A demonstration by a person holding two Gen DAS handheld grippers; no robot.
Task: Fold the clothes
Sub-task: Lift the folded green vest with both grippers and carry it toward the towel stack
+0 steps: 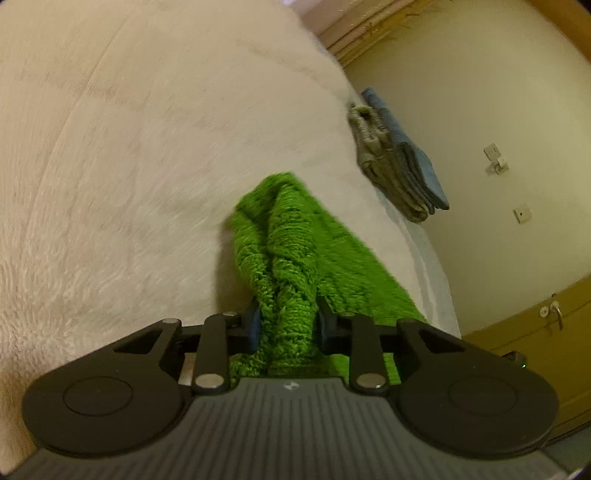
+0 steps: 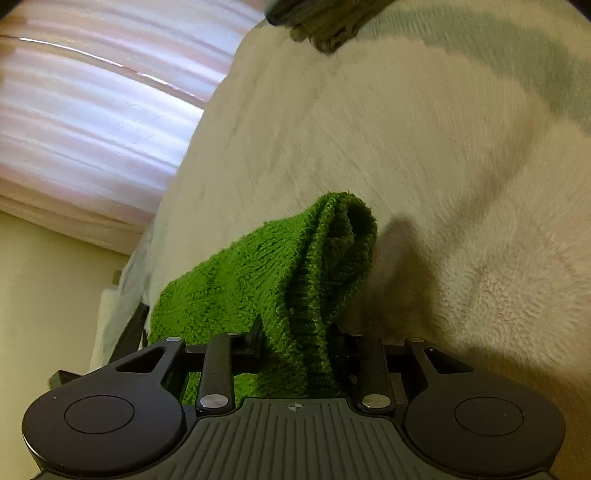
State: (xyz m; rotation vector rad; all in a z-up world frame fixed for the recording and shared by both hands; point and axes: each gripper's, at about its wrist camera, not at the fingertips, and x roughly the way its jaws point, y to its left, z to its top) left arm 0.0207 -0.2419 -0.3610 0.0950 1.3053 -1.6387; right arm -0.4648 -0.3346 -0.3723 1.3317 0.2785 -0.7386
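A bright green knitted garment (image 1: 295,251) hangs bunched between my grippers above a fluffy white bed cover (image 1: 129,147). My left gripper (image 1: 289,325) is shut on a gathered fold of it; the fingertips are buried in the knit. In the right wrist view the same green garment (image 2: 280,273) drapes leftward, and my right gripper (image 2: 295,347) is shut on another bunched fold of it. The white cover (image 2: 443,184) lies behind it.
A stack of folded clothes, grey-beige and blue (image 1: 395,155), sits at the bed's edge by the cream wall; part of it shows in the right wrist view (image 2: 325,26). A yellow-brown cabinet (image 1: 535,350) stands at the right. Pink curtains (image 2: 92,110) hang at the left.
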